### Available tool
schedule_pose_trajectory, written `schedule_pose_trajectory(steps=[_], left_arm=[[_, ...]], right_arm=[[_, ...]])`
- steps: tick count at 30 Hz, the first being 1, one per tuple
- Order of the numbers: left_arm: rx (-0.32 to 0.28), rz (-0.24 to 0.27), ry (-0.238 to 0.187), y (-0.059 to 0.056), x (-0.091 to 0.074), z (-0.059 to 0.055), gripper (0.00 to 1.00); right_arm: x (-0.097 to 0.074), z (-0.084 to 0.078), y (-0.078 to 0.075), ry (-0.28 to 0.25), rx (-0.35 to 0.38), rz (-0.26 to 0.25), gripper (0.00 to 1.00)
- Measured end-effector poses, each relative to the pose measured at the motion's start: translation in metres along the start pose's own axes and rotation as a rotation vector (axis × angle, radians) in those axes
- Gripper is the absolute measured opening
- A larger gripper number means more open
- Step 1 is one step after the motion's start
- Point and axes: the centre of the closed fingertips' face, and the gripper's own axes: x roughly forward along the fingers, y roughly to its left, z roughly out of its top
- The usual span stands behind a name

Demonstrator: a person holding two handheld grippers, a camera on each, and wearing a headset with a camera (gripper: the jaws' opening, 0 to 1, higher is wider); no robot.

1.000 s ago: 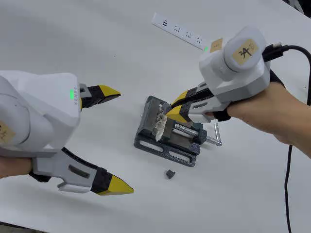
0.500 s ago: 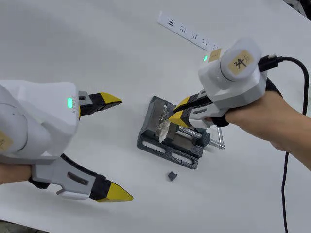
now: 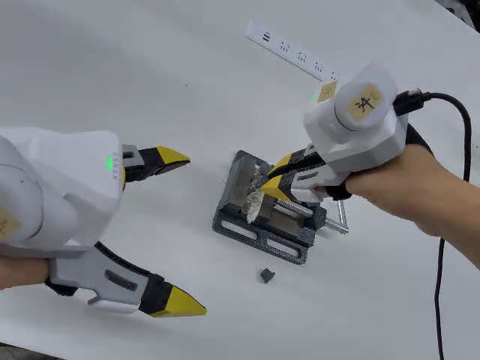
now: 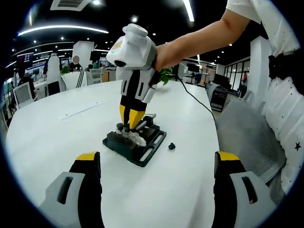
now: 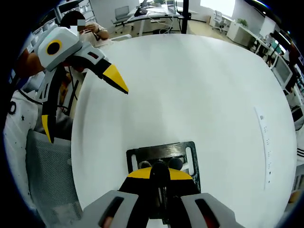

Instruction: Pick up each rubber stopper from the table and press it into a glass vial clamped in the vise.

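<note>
The right claw is pinching almost all the way closed. In the right gripper view its two yellow tips are squeezing a small black stopper between them. The right claw is pointing down at the vise, and its tips are sitting right over the glass vial that the vise is gripping. I cannot tell if the black stopper is touching the mouth of the vial. In the left gripper view the right claw is standing nearly straight up over the vise.

The left claw is opening very wide and is holding nothing. Its two yellow tips are hanging over bare table, well apart from the vise. In the right gripper view the left claw is hovering near the far edge of the table.

A spare stopper is lying on the table just beside the front of the vise. In the left gripper view the spare stopper is sitting between the vise and the table edge.

A white power strip is lying far behind the vise. A black cord is trailing from the right claw past the person's arm. Lots of open white table is lying between the left claw and the vise.
</note>
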Motion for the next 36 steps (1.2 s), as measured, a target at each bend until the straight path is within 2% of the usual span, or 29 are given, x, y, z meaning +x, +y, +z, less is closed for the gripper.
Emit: schedule_pose_trajectory(steps=[15,21,26,36], left_arm=[[-0.008,0.003,-0.006,0.0007,-0.0014,-0.0017,0.99],[-0.007,0.003,-0.011,0.0012,-0.0013,-0.0008,0.99],[-0.01,-0.001,-0.011,0.0009,-0.0012,-0.0005,0.98],[-0.011,-0.005,-0.012,0.0012,0.0005,0.0003,0.98]], right_arm=[[0.0034,0.0029,0.001,0.034,-0.058,-0.011,0.05],[0.0025,0.0033,0.0002,0.012,-0.01,-0.004,0.05],[0.0018,0.0034,-0.0007,-0.025,0.083,0.019,0.04],[0.0023,0.0028,-0.0014,-0.023,0.077,0.014,0.03]])
